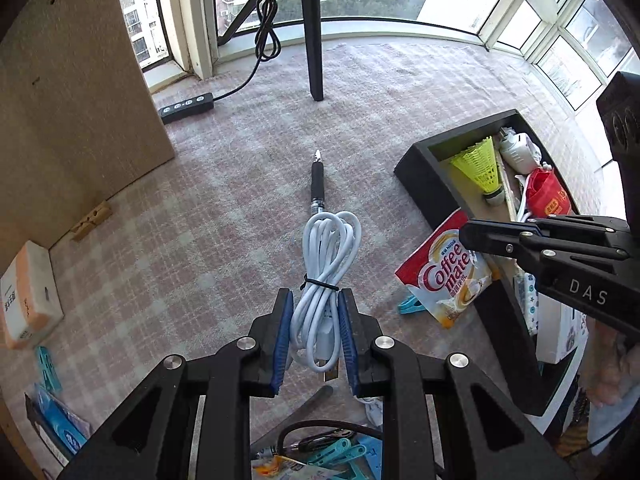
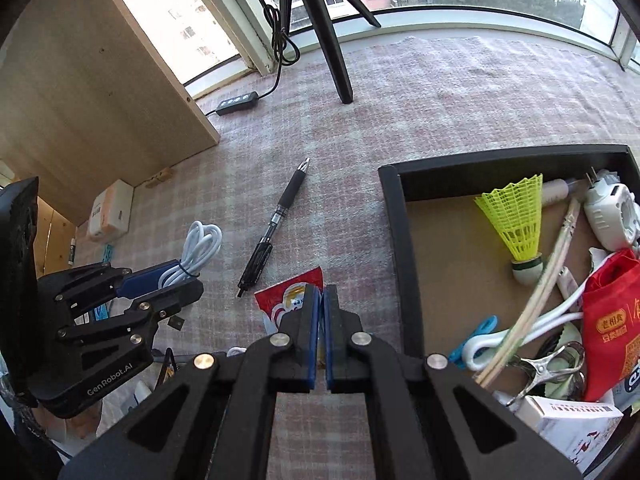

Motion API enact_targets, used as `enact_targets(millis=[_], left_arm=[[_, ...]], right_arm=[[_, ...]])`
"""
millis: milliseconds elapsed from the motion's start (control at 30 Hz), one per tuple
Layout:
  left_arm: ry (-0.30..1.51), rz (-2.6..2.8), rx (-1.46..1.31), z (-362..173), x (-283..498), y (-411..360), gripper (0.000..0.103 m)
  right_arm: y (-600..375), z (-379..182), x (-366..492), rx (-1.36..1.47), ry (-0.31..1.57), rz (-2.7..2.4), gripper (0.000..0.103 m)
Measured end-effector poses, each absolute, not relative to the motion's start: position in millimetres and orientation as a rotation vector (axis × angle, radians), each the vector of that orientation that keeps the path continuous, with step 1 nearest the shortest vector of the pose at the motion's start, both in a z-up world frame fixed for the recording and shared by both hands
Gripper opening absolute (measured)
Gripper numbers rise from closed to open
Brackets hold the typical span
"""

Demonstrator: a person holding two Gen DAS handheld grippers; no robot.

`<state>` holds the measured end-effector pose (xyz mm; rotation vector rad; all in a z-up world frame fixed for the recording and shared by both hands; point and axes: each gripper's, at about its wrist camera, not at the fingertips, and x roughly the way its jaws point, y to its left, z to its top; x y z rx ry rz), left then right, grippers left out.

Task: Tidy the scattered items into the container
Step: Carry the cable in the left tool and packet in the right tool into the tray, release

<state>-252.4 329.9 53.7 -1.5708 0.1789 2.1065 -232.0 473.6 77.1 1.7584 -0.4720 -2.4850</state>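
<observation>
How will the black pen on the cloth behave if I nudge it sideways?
The black pen is a slim round barrel lying flat, so it will probably roll. The checked cloth looks soft and may damp that. It appears rigid and light, so it should slide as one piece.

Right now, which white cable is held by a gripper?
The bundled white cable tied with a black band, clamped in the left gripper. The other white cable lies loose in the black container.

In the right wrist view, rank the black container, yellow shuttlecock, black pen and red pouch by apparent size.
1. black container
2. red pouch, though it lies nearer the camera
3. yellow shuttlecock and black pen: too alike to rank
</observation>
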Motion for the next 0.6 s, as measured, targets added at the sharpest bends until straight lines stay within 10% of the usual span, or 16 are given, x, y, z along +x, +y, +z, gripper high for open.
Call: enact_targets(millis=[600], left_arm=[[0.232, 1.964, -1.365, 119, -197, 476, 0.022]], right_arm=[[626, 136, -134, 1.671, -0.739, -2.825, 0.003]])
